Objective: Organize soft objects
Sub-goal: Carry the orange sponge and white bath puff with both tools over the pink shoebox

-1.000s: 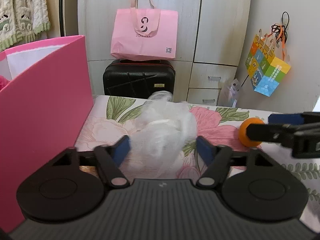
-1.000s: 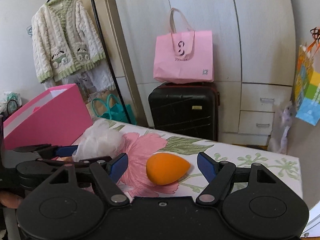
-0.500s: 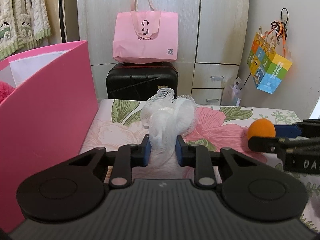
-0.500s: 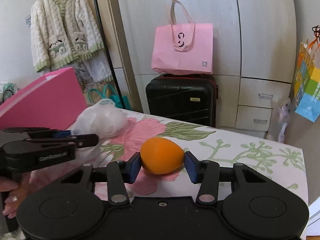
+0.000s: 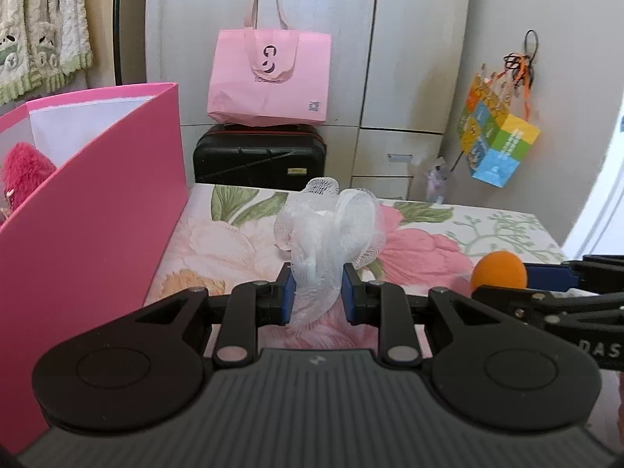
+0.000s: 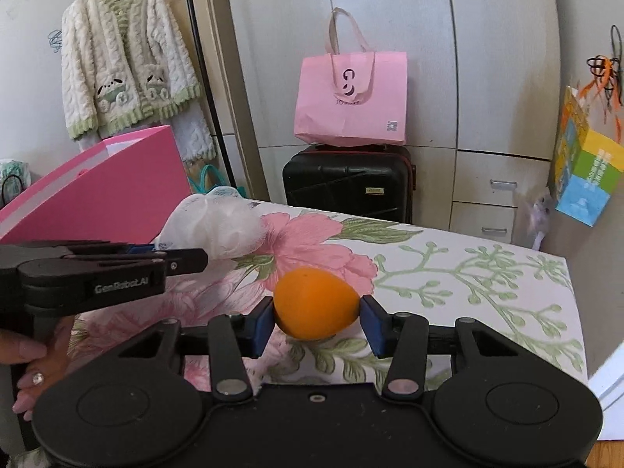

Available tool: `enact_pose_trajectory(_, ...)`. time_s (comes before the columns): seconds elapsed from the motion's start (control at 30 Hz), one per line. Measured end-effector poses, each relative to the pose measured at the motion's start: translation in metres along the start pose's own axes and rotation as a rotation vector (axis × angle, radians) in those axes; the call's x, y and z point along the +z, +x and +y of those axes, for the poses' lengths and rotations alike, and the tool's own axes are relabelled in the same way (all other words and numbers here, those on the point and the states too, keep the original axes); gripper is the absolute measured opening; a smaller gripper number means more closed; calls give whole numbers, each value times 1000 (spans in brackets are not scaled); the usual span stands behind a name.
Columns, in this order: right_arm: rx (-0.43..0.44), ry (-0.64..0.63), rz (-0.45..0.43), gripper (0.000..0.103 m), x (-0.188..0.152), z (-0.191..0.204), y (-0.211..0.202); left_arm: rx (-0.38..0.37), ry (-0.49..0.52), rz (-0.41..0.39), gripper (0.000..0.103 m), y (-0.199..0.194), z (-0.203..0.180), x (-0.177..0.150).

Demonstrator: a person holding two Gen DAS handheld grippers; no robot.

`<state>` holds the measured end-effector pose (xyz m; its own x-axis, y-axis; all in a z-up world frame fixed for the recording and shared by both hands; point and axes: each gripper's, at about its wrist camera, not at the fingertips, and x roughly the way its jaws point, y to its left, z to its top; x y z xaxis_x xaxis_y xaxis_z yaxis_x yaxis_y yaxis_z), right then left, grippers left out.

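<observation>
L gripper (image 5: 316,292) clamps white pouf (image 5: 331,230), R gripper (image 6: 316,319) clamps orange sponge (image 6: 315,303), both over floral tbl (image 6: 487,273).

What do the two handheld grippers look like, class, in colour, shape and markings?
Both are matte black plastic. The left gripper has a ribbed grey-black body, two round discs, silver pivot pins and blue-padded fingers. The right gripper is built the same, with blue fingers. Seen from the side, the left one carries white lettering. No cables show.
</observation>
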<state>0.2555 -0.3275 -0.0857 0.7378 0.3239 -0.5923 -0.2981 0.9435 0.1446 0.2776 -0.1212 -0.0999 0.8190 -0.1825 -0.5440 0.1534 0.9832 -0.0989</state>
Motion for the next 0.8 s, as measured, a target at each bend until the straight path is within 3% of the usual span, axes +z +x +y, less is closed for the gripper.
enact_pose_trajectory(0.43,-73,49,-15,53,-23,25,-41,-108,24,11,24,-56,-1,-19)
enact_pose_trajectory(0.8,-85,69,14,53,-53,56,-77,-198,67,64,24,-116,17,-48)
